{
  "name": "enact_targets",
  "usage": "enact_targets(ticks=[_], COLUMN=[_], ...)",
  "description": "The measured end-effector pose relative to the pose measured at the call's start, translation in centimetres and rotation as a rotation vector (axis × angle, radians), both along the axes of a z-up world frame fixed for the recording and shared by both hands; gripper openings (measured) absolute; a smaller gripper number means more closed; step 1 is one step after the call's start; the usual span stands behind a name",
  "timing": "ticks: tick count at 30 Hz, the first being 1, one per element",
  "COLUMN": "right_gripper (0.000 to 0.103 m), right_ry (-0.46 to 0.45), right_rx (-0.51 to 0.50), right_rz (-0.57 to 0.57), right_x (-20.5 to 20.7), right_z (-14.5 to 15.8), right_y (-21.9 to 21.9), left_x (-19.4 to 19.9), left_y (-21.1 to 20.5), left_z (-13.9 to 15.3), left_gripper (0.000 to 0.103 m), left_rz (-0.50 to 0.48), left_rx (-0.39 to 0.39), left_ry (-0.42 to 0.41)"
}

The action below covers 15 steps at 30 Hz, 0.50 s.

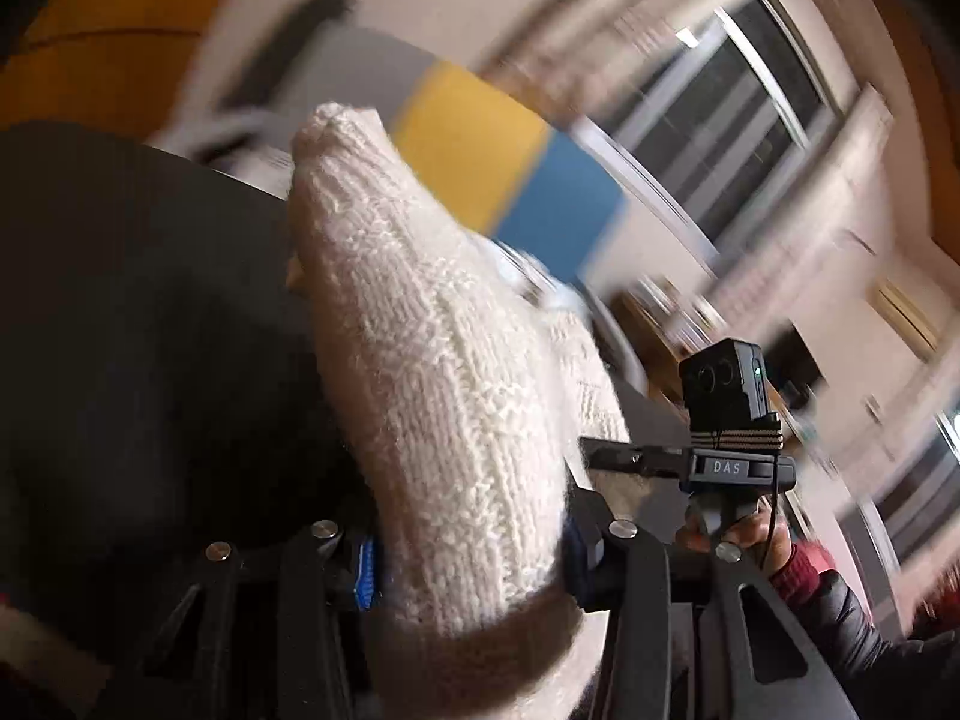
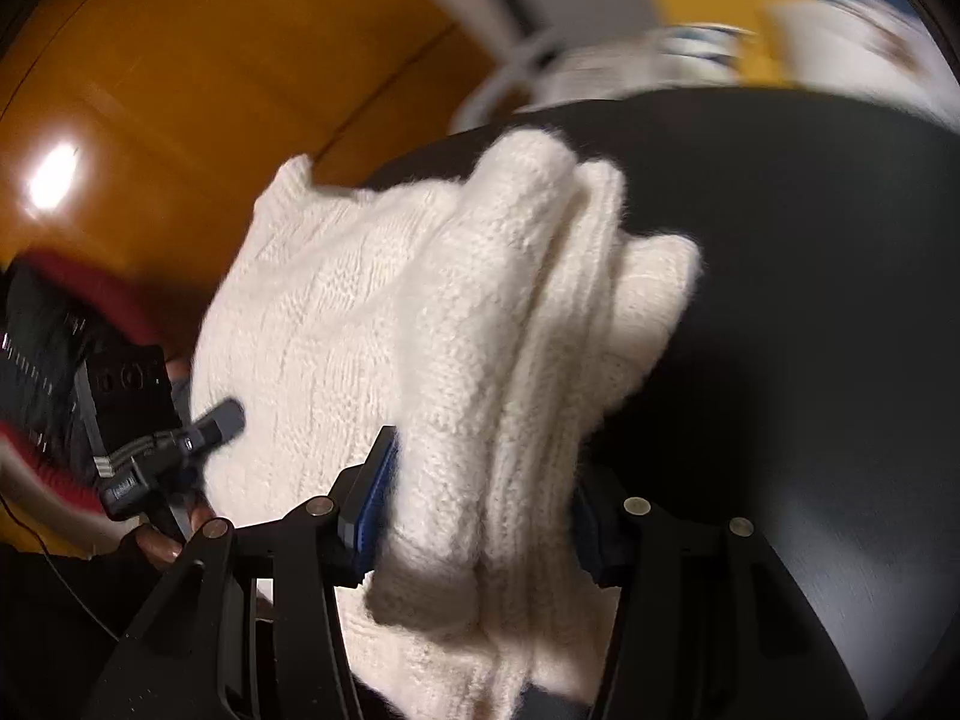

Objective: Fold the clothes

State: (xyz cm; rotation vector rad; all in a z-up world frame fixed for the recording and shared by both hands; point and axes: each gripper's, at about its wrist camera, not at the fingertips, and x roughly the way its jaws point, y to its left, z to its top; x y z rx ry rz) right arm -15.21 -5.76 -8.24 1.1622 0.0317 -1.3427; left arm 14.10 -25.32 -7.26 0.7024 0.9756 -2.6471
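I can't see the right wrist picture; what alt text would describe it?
A bunched cream knitted sweater is clamped between the right gripper's black fingers, above a round black table. The left gripper shows at left, against orange wood flooring.

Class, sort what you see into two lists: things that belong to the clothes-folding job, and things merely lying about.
Job:
white knitted sweater
left gripper, shut on it
right gripper, shut on it
black table

Lying about:
blurred white items beyond the table
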Motion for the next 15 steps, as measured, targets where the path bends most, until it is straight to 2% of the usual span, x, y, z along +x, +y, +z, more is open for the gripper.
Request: enact_targets(ticks=[3, 5, 7, 8, 10, 12, 15], right_gripper=[0.054, 0.054, 0.040, 0.040, 0.040, 0.040, 0.040], right_ry=[0.046, 0.085, 0.089, 0.097, 0.125, 0.144, 0.157], right_rx=[0.016, 0.060, 0.080, 0.107, 0.165, 0.220, 0.215], right_rz=[0.114, 0.169, 0.199, 0.197, 0.191, 0.182, 0.143], right_x=[1.6, 2.7, 3.7, 4.0, 4.1, 4.3, 4.1], right_z=[0.2, -0.2, -0.9, -1.3, -2.0, -2.8, -2.1], right_y=[-8.4, -13.6, -17.8, -19.7, -22.1, -23.8, -23.1], left_x=[3.5, 4.6, 5.2, 5.8, 5.5, 5.7, 4.7], left_y=[-4.4, -7.3, -10.0, -11.5, -12.9, -13.9, -12.8], left_z=[-1.0, -2.8, -4.7, -6.0, -7.7, -8.5, -8.7], left_gripper=[0.046, 0.046, 0.046, 0.046, 0.047, 0.047, 0.048], left_rz=[0.143, 0.216, 0.271, 0.299, 0.310, 0.328, 0.318], left_rx=[-0.001, 0.051, 0.107, 0.175, 0.226, 0.233, 0.227], left_ry=[-0.048, -0.086, -0.135, -0.126, -0.134, -0.133, -0.129])
